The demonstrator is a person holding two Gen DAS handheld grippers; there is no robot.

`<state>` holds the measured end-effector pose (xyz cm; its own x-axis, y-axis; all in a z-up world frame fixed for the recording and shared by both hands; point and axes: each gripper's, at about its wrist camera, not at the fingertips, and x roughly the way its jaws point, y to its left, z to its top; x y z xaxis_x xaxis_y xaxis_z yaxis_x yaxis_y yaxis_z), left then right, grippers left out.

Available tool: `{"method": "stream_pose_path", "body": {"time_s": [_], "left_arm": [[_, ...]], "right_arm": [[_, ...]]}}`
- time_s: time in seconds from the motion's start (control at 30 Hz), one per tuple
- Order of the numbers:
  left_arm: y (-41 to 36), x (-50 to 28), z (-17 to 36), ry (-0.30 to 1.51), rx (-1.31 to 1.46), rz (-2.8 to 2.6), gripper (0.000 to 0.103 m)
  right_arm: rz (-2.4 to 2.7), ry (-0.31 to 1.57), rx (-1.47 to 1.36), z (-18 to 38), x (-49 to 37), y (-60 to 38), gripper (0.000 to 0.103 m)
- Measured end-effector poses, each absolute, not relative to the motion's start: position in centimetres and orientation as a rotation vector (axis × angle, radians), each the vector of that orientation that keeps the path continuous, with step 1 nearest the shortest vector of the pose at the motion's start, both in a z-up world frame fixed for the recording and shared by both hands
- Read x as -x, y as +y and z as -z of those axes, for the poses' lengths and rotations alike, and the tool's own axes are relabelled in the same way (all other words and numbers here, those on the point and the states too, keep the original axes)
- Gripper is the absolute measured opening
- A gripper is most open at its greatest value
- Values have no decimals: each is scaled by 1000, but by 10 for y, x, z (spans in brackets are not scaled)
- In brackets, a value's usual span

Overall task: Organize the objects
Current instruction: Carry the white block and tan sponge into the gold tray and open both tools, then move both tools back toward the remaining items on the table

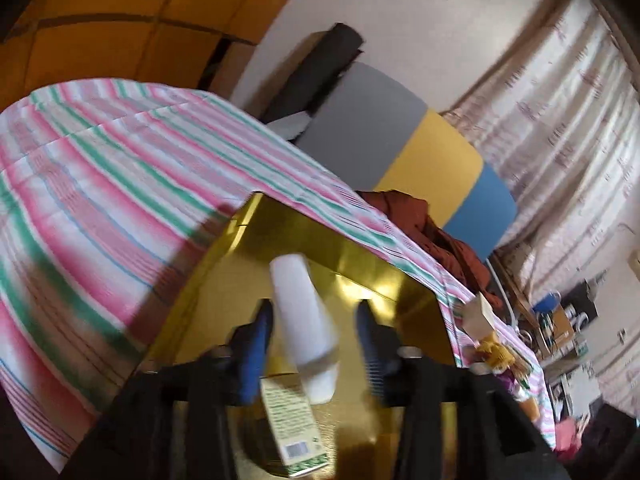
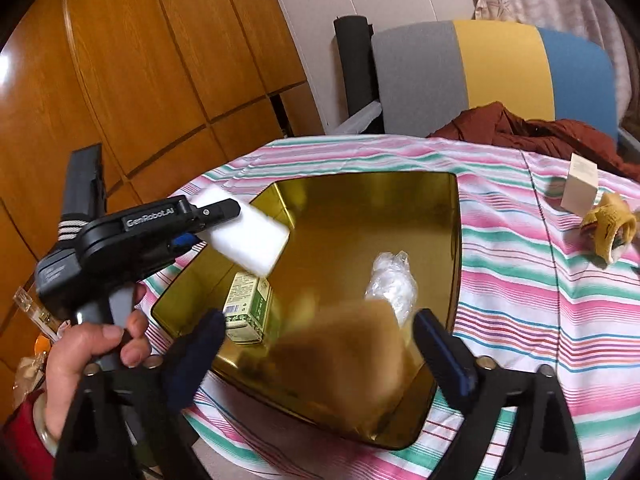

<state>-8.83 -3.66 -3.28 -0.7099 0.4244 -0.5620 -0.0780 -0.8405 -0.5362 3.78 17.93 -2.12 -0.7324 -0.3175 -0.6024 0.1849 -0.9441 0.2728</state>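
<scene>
- My left tongs [image 2: 224, 216] hang over the gold tin's [image 2: 456, 240] left rim, jaws part spread; white foam block [image 2: 250, 246] sits btwn them, pads look clear of it in the left wrist view.
- My right tongs [image 2: 320, 340] spread wide over the tin's near side; blurred tan block [image 2: 344, 356] btwn the jaws, not touching either pad.
- In the tin: green box [image 2: 246, 308] at left, clear plastic wrap bundle [image 2: 390, 284] at right.
- On the striped cloth [image 2: 540, 292], well right of the tin: 1 cream box [image 2: 580, 188], yellow rag [image 2: 610, 224] just beside it.
</scene>
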Motion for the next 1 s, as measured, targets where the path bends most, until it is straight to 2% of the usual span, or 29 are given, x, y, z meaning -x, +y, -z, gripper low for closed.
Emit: {"method": "stream_pose_path", "body": {"time_s": [0.17, 0.43, 0.83, 1.0], "left_arm": [[-43, 88, 36, -758, 1064, -2589, 58], [-31, 80, 32, -746, 1083, -2601, 62], [42, 54, 7, -454, 1037, -2506, 66], [68, 41, 6, -393, 1044, -2429, 66]], "right_arm": [[2702, -308, -959, 18, -46, 189, 103], [2735, -382, -970, 18, -52, 204, 103], [2889, -455, -984, 10, -57, 244, 103], [2970, -547, -1047, 14, -61, 283, 103]]}}
